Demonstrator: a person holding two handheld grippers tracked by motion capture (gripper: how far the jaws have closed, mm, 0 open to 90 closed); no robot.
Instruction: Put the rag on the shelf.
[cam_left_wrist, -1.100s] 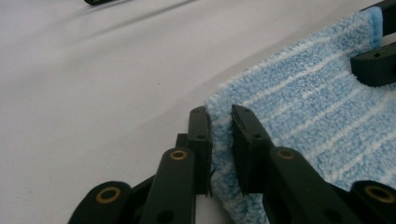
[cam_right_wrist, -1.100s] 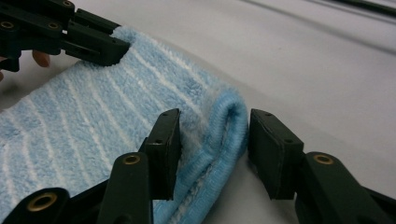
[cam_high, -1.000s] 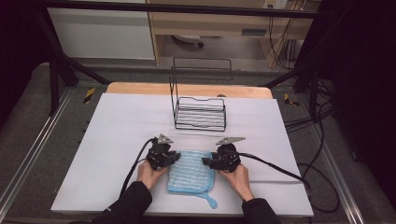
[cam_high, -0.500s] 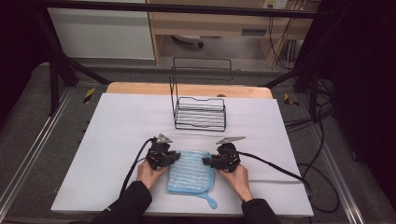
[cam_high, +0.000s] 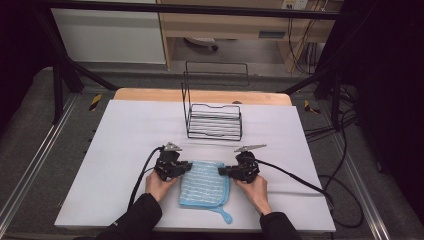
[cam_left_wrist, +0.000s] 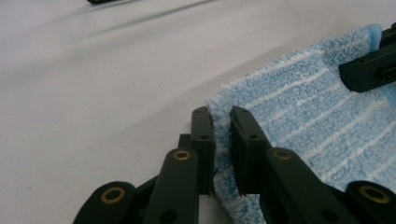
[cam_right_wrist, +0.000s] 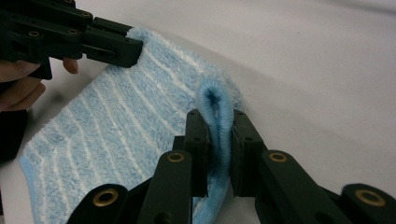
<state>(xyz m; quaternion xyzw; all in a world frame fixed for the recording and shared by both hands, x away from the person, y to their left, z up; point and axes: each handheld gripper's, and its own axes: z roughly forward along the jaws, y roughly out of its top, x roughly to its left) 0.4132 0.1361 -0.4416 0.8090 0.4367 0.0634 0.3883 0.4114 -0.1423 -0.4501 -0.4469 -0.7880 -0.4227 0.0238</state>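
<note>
Both clamped on blue towel (cam_high: 204, 182), flat on table (cam_high: 125, 135) between them. Left gripper (cam_left_wrist: 222, 122) pinches its edge; right gripper (cam_right_wrist: 219, 122), jaws just closing, nips a raised fold, seemingly tight. Wire rack (cam_high: 214, 120) well beyond.

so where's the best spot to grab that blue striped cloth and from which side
Take the blue cloth at its two far corners, coming in low from its left and right edges. It lies flat and limp, so a pinched fold of the edge is the only real purchase. The left gripper is clamped on the left corner, and the right gripper, whose fingers have just been closing, squeezes a raised fold at the right corner.
</note>
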